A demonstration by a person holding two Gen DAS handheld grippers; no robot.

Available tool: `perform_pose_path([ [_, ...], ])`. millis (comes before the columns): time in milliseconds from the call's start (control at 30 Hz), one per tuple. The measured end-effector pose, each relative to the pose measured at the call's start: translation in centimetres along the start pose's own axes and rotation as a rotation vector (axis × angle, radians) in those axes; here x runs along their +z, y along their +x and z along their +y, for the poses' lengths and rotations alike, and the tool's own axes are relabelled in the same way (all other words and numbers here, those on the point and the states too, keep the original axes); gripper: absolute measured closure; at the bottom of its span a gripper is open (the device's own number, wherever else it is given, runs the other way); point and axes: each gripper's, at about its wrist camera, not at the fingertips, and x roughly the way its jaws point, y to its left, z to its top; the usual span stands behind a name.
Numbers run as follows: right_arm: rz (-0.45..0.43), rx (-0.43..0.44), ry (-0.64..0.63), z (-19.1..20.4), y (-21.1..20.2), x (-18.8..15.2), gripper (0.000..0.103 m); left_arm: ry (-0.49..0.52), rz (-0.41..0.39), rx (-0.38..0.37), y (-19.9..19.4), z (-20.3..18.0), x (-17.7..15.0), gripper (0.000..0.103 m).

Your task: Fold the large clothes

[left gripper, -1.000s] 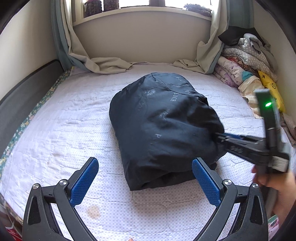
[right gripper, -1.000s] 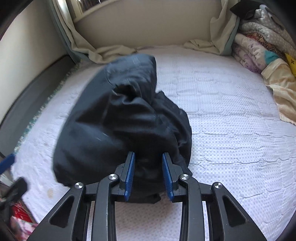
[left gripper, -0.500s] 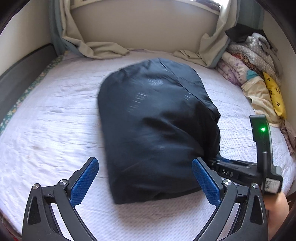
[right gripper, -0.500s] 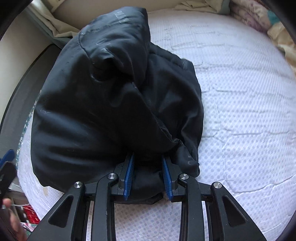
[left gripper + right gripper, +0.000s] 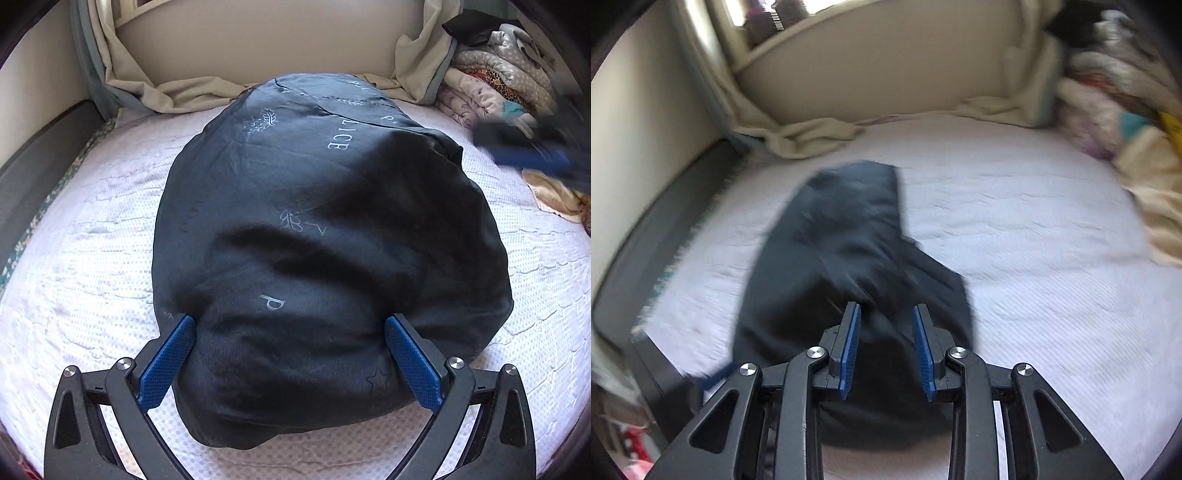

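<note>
On a bed covered with a white quilted mattress pad (image 5: 85, 266), we are working a bulky dark navy jacket (image 5: 325, 236) that is lying bunched in a rounded heap at the middle of the mattress, its shiny lining facing up and showing pale printed letters and leaf emblems. Our left claw (image 5: 288, 354) is spread wide, its blue pads (image 5: 166, 363) sitting against either side of the heap's near end without pinching it. Our right claw (image 5: 886, 350) is hovering above the jacket's near right part, its pads parted with a gap between them; the right wrist view is blurred, and we cannot tell whether any fabric is touching them. In the left wrist view that claw is appearing only as a blurred blue streak at the right edge. Beige curtains (image 5: 177, 92) are pooling against the wall at the head of the bed, and a pile of folded blankets and clothes (image 5: 495, 85) is sitting in the far right corner.
</note>
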Motion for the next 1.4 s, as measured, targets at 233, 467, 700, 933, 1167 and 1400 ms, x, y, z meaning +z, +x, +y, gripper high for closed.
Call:
perform_pose_path([
  [233, 0.134, 0.005, -0.026, 0.1, 8.3, 2.0, 0.076, 0.005, -0.005, -0.003, 0.1, -0.3, -0.2, 0.0],
  [467, 0.243, 0.002, 0.013, -1.2, 13.6, 0.7, 0.073, 0.053, -0.02, 0.009, 0.1, -1.1, -0.7, 0.0],
  [700, 0.216, 0.043, 0.083, -2.6, 14.1, 0.3, 0.07, 0.055, -0.026, 0.019, 0.2, -1.1, -0.1, 0.0],
  [933, 0.159, 0.055, 0.131, -3.3, 8.9, 1.2, 0.044, 0.034, -0.02, -0.009, -0.1, -0.1, -0.2, 0.0],
  [1167, 0.065, 0.014, 0.114, -2.8, 2.0, 0.8, 0.036, 0.002, -0.018, -0.043, -1.2, 0.9, -0.1, 0.0],
  [1400, 0.02, 0.003, 0.031, -0.5, -2.6, -1.5, 0.036, -0.001, -0.034, -0.042, -3.0, 1.2, -0.3, 0.0],
])
